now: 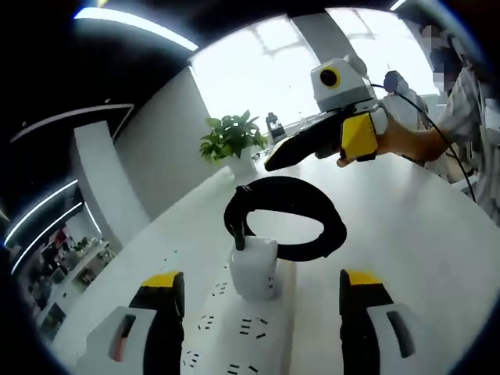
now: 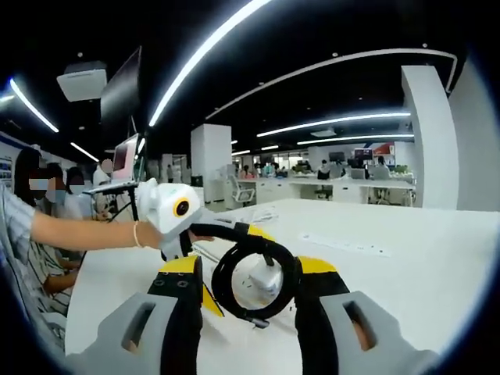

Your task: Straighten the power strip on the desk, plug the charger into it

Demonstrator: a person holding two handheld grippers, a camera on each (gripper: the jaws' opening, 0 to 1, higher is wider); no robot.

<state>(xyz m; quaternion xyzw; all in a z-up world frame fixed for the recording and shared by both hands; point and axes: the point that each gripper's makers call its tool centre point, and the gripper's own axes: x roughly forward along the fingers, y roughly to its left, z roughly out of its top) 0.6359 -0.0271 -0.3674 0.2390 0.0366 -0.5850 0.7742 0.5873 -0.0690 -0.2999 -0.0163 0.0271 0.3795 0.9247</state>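
A white power strip [image 1: 234, 332] lies on the white desk [image 1: 406, 234] and runs away from me between the jaws of my open left gripper [image 1: 262, 308]. A white charger [image 1: 254, 269] stands upright on the strip just ahead of those jaws. Its black cable [image 1: 285, 215] is wound in a coil behind it. My right gripper [image 1: 275, 159] hangs above the desk beyond the coil, held in a hand. In the right gripper view my right gripper [image 2: 248, 267] is open, and the cable coil [image 2: 226, 269] and charger [image 2: 266, 280] show between its jaws. The left gripper [image 2: 226, 230] reaches in from the left.
A potted plant [image 1: 230, 137] stands at the desk's far end. A person [image 1: 469, 117] sits at the right edge. Several people sit by a laptop [image 2: 125, 160]. A flat white strip with dark marks [image 2: 344, 245] lies further along the desk.
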